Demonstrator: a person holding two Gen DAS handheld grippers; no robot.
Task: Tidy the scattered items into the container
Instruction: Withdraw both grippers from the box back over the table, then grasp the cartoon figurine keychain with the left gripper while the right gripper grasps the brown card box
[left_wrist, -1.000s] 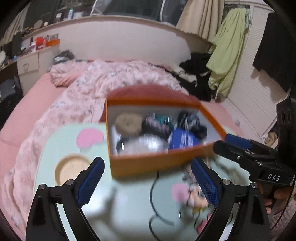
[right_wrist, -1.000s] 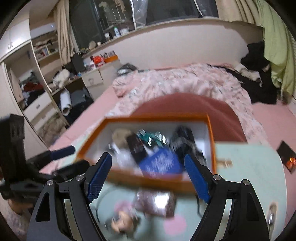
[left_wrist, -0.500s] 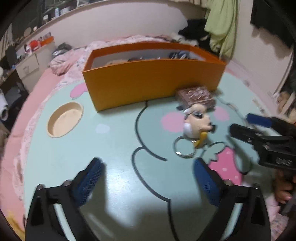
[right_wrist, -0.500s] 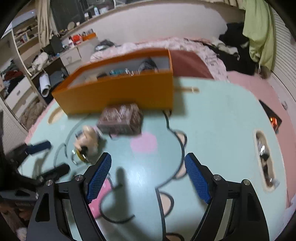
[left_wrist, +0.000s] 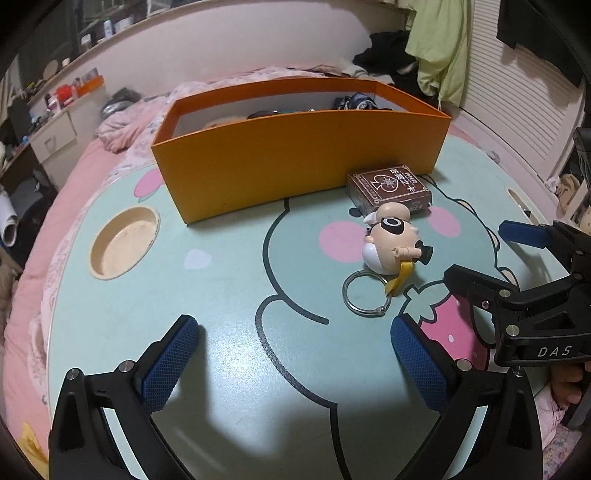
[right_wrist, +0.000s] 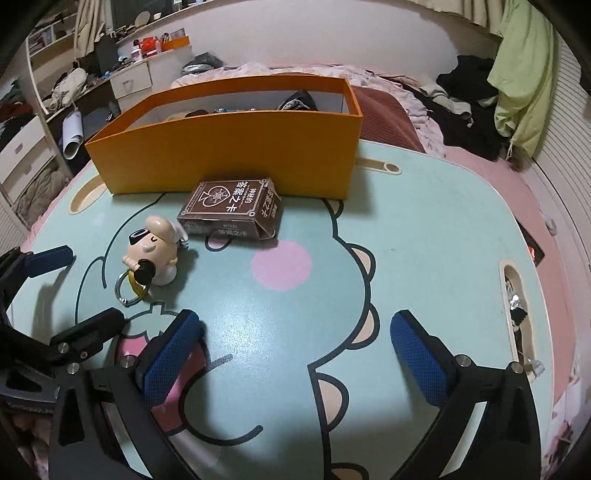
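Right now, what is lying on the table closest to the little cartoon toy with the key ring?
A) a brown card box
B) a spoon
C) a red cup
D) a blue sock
A: the brown card box lies just behind the toy, in front of the orange box.

A low table (left_wrist: 229, 332) with a mint green top and cartoon pictures stands on a pink bed (left_wrist: 70, 173); a pink blanket (right_wrist: 258, 70) lies bunched up behind it; dark clothes (right_wrist: 469, 110) are piled on the far side; a light green garment (right_wrist: 524, 74) hangs near a white slatted wall (left_wrist: 524, 122); a white wall (right_wrist: 332, 37) curves behind the bed; white drawers (right_wrist: 131, 79) and messy shelves (right_wrist: 48, 37) fill the left side; the light is dim and indoor.
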